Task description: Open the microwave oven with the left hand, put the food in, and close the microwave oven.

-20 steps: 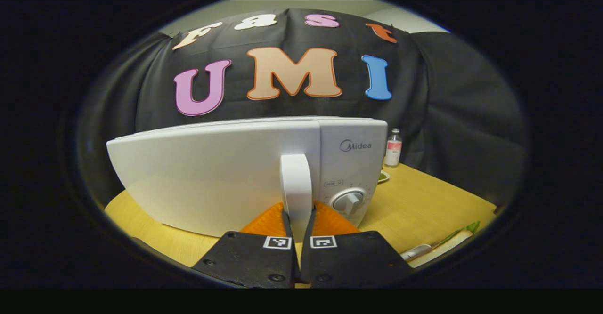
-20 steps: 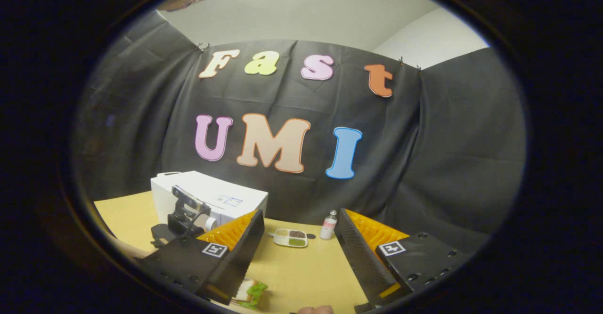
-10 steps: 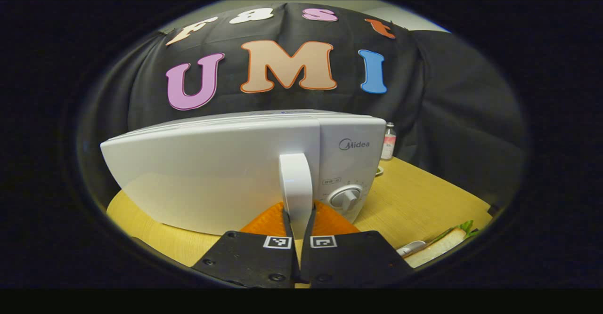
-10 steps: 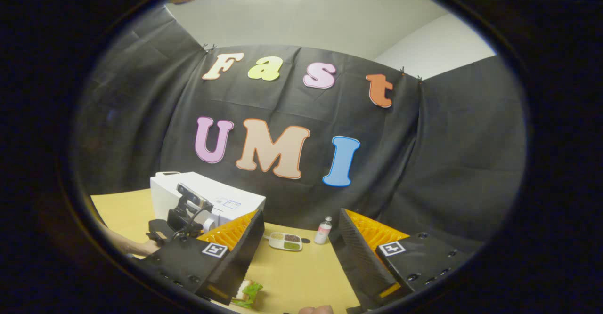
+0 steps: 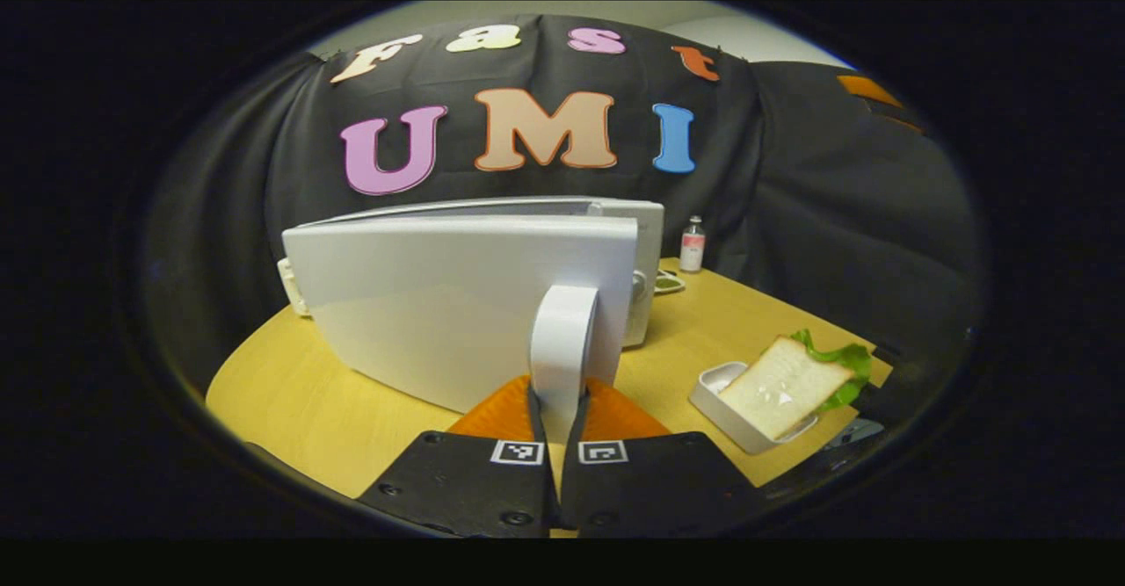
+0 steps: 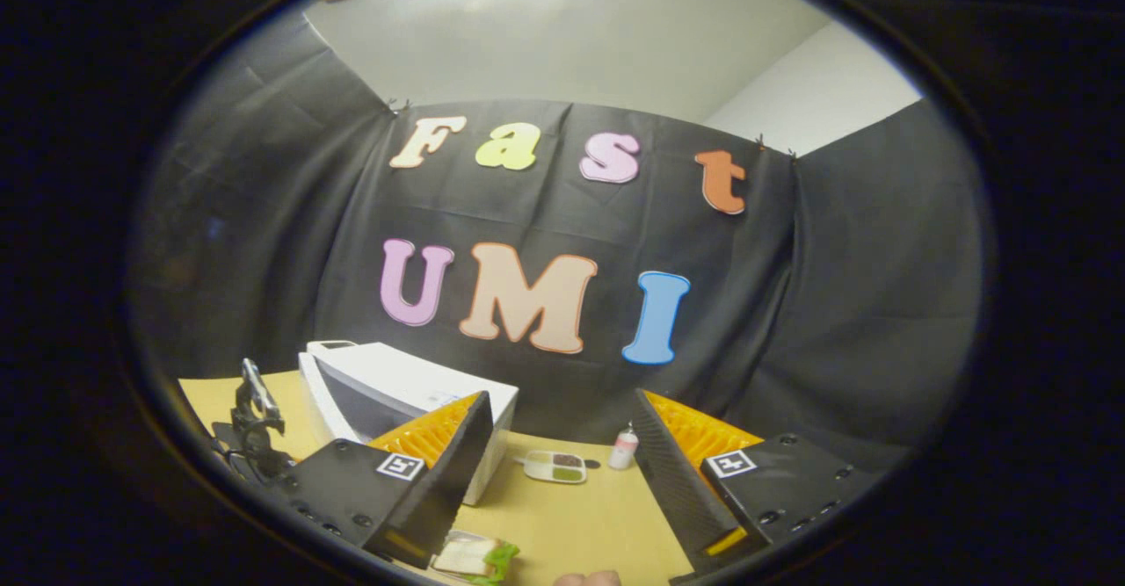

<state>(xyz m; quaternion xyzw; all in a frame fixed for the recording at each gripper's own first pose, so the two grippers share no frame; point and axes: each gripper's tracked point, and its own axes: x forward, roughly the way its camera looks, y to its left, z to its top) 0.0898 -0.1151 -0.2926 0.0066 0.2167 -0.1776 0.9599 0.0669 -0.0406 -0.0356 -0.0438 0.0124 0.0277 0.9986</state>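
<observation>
On the yellow surface (image 5: 290, 393) the microwave (image 6: 413, 388) is sitting with its door (image 5: 457, 296) swinging ajar — left claw (image 5: 555, 410) is pinching the door handle (image 5: 562, 340) between both fingers. Right claw (image 6: 558, 472) is hanging wide open, gripping nothing, above the sandwich (image 5: 791, 379) in its white tray (image 5: 721, 401).

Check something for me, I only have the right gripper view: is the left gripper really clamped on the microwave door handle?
Observer: Yes. In the left gripper view, the left gripper has both fingers shut on the white door handle.
Operator: And the food, how does it lie?
Observer: The sandwich leans tilted across a white tray, with lettuce showing at its far edge.
</observation>
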